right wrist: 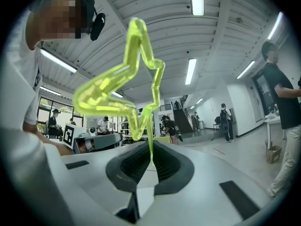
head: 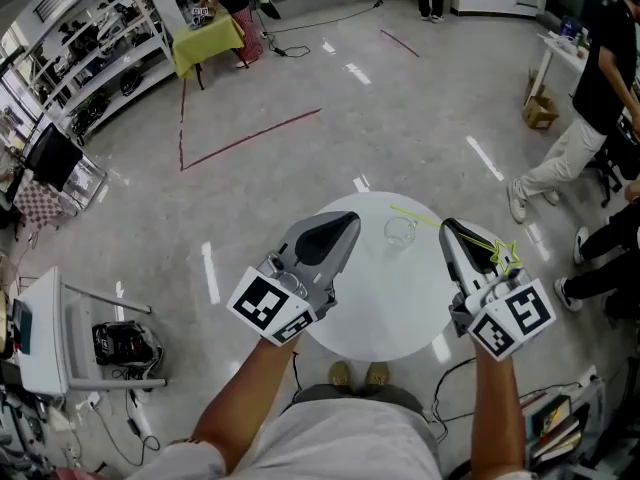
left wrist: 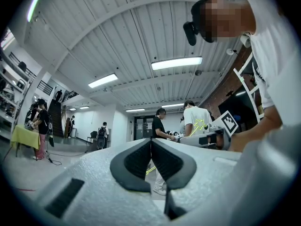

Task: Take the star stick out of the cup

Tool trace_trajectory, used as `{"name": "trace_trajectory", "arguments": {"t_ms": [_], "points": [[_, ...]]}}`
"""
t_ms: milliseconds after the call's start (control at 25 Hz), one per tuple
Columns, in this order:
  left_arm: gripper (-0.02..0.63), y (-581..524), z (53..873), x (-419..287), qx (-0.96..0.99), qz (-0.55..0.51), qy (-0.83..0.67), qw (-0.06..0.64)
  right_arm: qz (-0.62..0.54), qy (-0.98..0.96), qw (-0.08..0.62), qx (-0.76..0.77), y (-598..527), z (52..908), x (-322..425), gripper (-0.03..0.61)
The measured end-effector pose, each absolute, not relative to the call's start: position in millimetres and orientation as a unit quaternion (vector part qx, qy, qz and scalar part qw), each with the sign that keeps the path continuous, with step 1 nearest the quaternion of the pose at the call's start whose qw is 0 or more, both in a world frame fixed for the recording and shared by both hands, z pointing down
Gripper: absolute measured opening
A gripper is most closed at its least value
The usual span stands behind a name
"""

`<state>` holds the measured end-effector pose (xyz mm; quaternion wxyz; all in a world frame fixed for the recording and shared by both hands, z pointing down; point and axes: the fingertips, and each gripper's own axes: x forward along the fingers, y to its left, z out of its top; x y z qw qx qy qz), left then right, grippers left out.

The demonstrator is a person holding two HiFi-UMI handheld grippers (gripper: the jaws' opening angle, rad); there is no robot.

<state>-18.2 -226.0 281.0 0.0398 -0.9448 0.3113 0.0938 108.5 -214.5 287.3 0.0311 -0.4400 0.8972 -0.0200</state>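
Observation:
A yellow-green star stick (head: 503, 255) is out of the clear glass cup (head: 400, 232), which stands empty on the round white table (head: 400, 318). My right gripper (head: 462, 240) is shut on the stick's thin shaft just below the star and points upward, to the right of the cup. In the right gripper view the star (right wrist: 124, 88) stands right above the closed right gripper (right wrist: 150, 160). My left gripper (head: 338, 230) is left of the cup, also tilted up. In its own view the left gripper (left wrist: 151, 158) is shut with nothing between the pads.
The small table stands on a grey floor with red tape lines (head: 250, 138). People stand at the right (head: 580, 118). A yellow-covered table (head: 205, 38) and shelves (head: 90, 58) are far left. A white cart (head: 45, 333) is by my left side.

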Motion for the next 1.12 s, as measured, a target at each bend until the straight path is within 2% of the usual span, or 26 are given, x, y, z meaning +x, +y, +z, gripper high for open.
{"name": "trace_trajectory", "arguments": {"t_ms": [1120], "points": [[0.015, -221.0, 265.9, -7.5, -0.945, 0.1, 0.307, 0.052, -0.004, 0.901, 0.041, -0.432, -208.6, 272.1, 109.0, 0.021]]}}
